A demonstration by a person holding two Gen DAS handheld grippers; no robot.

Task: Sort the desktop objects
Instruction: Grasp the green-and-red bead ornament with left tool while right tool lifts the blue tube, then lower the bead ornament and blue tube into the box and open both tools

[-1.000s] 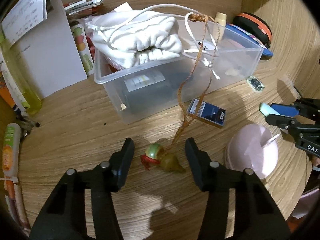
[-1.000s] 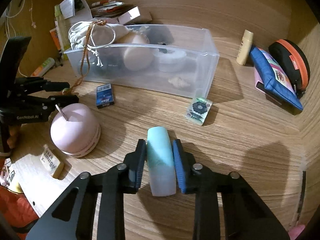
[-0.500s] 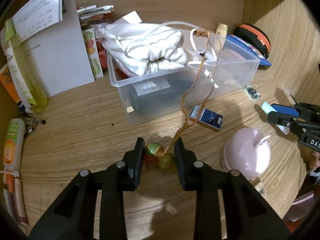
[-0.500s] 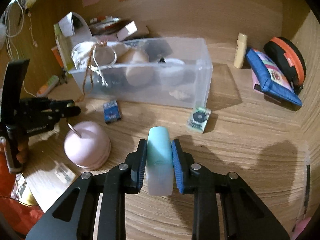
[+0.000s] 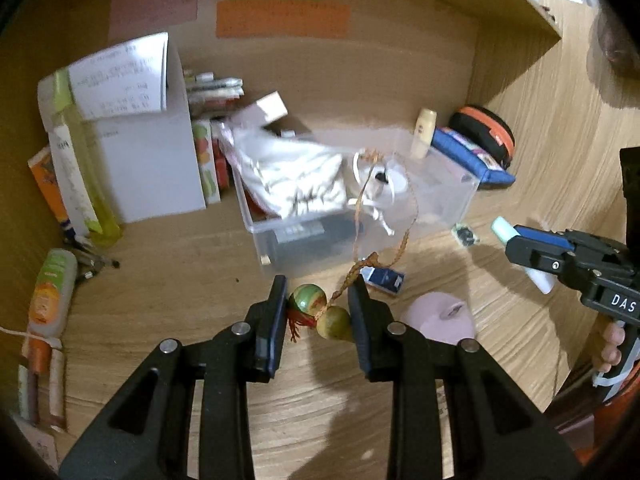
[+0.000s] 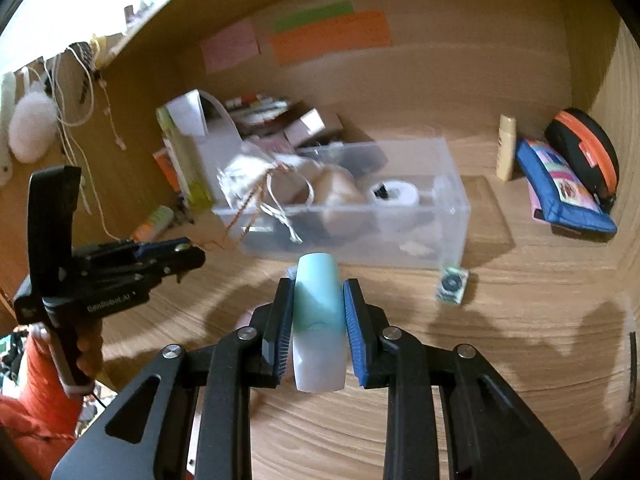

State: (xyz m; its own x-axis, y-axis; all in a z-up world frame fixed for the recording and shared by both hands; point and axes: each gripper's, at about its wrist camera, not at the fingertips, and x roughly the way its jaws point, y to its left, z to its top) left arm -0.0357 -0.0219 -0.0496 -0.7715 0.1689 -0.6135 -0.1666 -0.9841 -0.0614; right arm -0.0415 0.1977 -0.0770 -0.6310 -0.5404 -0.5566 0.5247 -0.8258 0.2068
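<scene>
The left gripper (image 5: 318,312) has its fingers (image 5: 276,320) clamped on a beaded charm (image 5: 320,312), a green-and-red bead beside a yellowish gourd bead, held above the bench (image 5: 168,280) at the frame's lower centre. The charm's braided cord (image 5: 404,236) runs up and right to the clear plastic bin (image 5: 440,208) at mid-frame, looping over its rim beside a white drawstring bag (image 5: 292,180). Just right of the fingers lie a small blue box (image 5: 386,278) and a pink dome-shaped object (image 5: 438,318). The right gripper (image 6: 318,320) holds a pale teal tube (image 6: 318,320) squeezed between its blue-padded fingers (image 6: 354,320), raised in front of the bin (image 6: 400,236). A small printed packet (image 6: 452,282) lies right of it on the bench, with a blue pouch (image 6: 564,188) and an orange-rimmed black case (image 6: 588,152) at far right.
</scene>
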